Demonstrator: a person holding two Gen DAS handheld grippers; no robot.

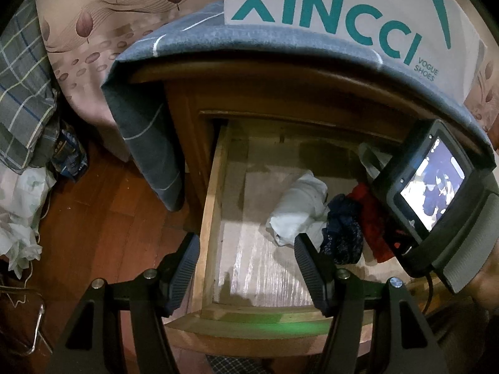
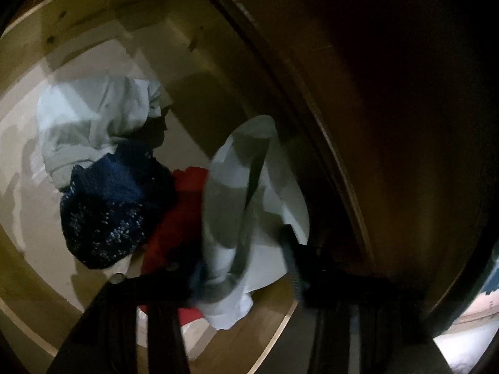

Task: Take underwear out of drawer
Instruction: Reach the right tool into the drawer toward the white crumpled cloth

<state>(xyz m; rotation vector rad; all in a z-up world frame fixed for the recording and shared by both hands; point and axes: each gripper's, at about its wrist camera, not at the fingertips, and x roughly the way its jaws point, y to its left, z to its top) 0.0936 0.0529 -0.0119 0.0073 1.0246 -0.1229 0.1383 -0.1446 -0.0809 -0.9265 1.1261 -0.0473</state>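
Drawer (image 1: 215, 193) left half bare, garments (image 1: 343, 233) crowding right

Home bedroom, bedding (image 1: 93, 31), wooden nightstand drawer (image 1: 215, 187)

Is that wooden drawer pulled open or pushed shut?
Open. The drawer stands well out from the nightstand, so its lined floor shows, with white, dark blue and red garments bunched inside.
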